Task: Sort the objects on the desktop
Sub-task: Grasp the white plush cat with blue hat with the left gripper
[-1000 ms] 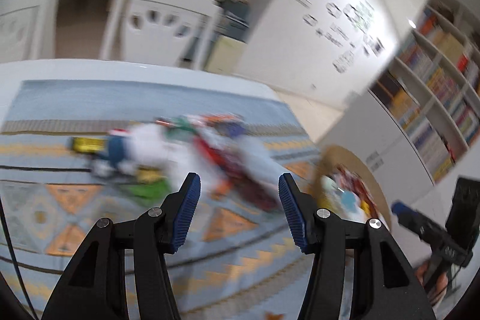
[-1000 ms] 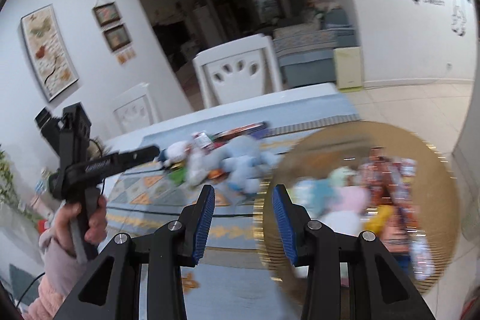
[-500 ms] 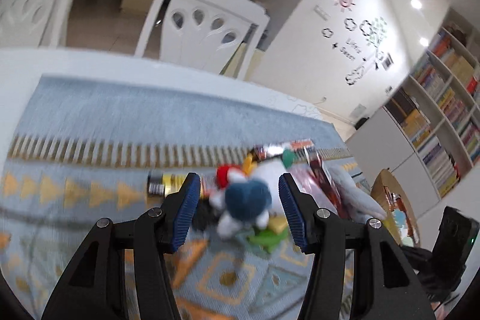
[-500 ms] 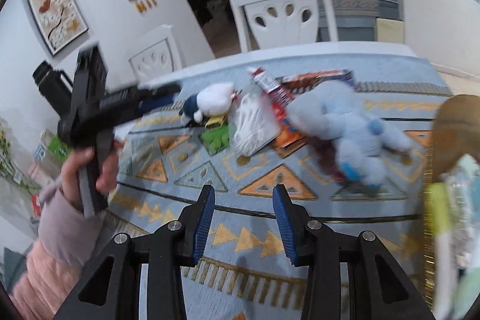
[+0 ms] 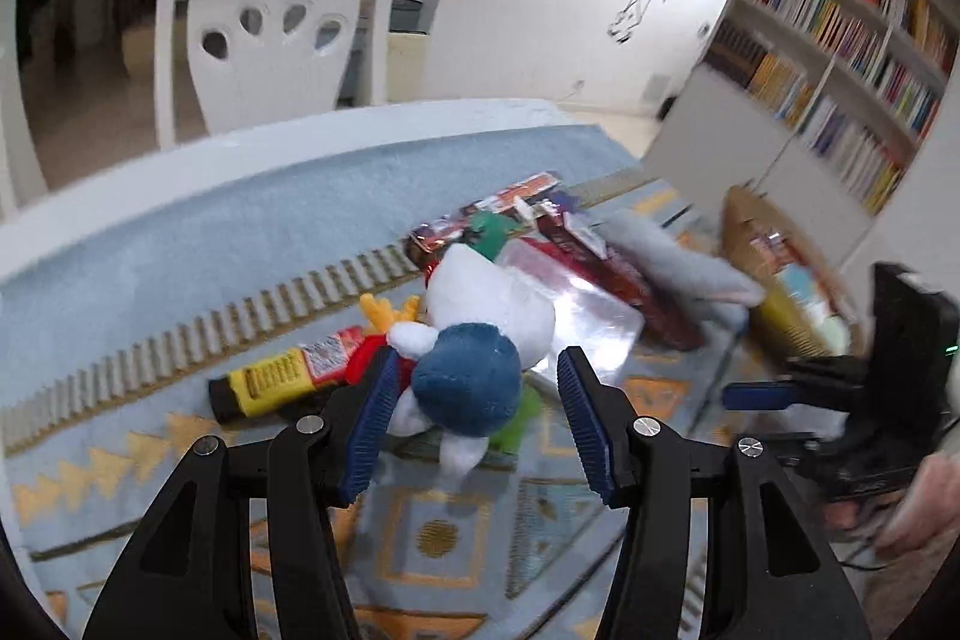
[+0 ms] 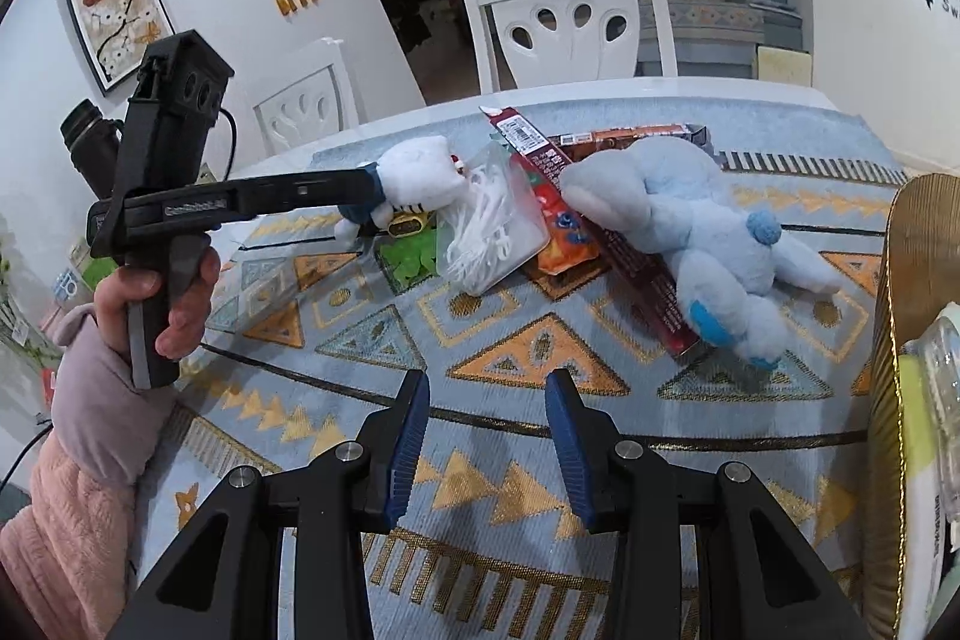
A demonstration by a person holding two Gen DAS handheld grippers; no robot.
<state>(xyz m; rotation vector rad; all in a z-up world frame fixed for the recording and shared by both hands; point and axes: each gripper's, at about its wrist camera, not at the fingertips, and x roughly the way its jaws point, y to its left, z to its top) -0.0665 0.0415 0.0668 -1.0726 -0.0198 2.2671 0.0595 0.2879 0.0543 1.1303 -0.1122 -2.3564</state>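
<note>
White-and-blue plush toy (image 5: 474,340) between the spread fingers of the left gripper (image 5: 474,421), untouched.

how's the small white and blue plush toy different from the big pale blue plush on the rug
The white and blue plush is clearly smaller than the pale blue plush. The small one sits between the open fingers of the left gripper; the big one lies untouched, partly over a dark red packet. Both are soft toys on the patterned rug.

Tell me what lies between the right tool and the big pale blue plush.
Only bare patterned rug, in the right wrist view, separates the right tool from the pale blue plush.
</note>
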